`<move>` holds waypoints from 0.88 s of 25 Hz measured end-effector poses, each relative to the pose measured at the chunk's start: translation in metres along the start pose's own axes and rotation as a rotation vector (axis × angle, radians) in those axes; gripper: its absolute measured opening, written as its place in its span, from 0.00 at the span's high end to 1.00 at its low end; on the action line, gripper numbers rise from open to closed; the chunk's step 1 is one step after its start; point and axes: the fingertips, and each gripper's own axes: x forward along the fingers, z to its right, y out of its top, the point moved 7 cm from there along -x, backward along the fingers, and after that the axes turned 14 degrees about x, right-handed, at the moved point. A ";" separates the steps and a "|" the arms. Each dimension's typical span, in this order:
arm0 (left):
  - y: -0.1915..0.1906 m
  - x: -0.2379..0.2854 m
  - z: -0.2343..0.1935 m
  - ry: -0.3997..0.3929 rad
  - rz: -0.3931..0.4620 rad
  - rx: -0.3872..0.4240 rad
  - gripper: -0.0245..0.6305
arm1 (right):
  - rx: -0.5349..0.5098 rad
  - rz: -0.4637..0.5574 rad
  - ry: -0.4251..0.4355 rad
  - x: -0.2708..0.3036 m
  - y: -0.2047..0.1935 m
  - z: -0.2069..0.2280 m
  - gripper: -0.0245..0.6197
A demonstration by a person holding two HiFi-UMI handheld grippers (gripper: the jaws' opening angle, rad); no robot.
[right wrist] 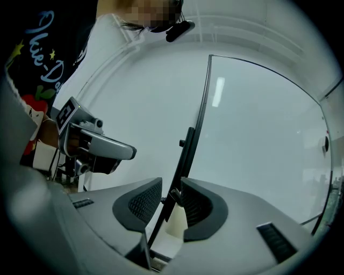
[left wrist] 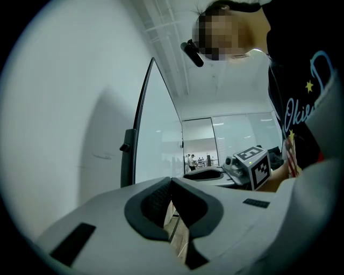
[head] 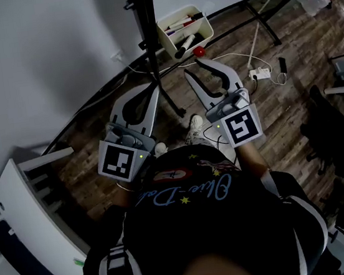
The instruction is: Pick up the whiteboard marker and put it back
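Observation:
A white basket (head: pixel 203 28) stands on the wood floor by the wall with several markers in it. One marker (head: pixel 185 43) with a dark end leans out over the basket's front edge, and a small red thing (head: pixel 199 51) lies just below it. My right gripper (head: pixel 193 67) (right wrist: pixel 171 185) points at the basket from a little short of it, open, with nothing between its pads. My left gripper (head: pixel 152 88) (left wrist: pixel 171 181) is further left beside the black stand leg (head: pixel 164 90), its tips shut together and empty.
The black stand (right wrist: pixel 188 145) rises just ahead of both grippers, against the white wall. A white power strip (head: pixel 260 74) with cables lies right of the basket. Dark chairs (head: pixel 341 136) are at the right, and a white shelf unit (head: pixel 30 209) at the left.

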 end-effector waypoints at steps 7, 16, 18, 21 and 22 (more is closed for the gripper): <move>-0.005 0.001 0.000 0.041 -0.031 -0.007 0.96 | -0.011 -0.025 0.020 0.012 -0.009 0.007 0.77; -0.007 -0.001 -0.003 0.081 -0.047 -0.017 0.96 | -0.090 -0.060 0.028 0.025 -0.019 0.010 0.75; -0.007 -0.002 -0.004 0.092 -0.050 -0.018 0.96 | -0.121 -0.064 0.033 0.028 -0.020 0.010 0.75; -0.008 -0.004 -0.004 0.105 -0.055 -0.022 0.96 | -0.145 -0.065 0.037 0.031 -0.022 0.011 0.75; -0.008 -0.005 -0.004 0.108 -0.057 -0.023 0.96 | -0.146 -0.067 0.035 0.032 -0.023 0.012 0.75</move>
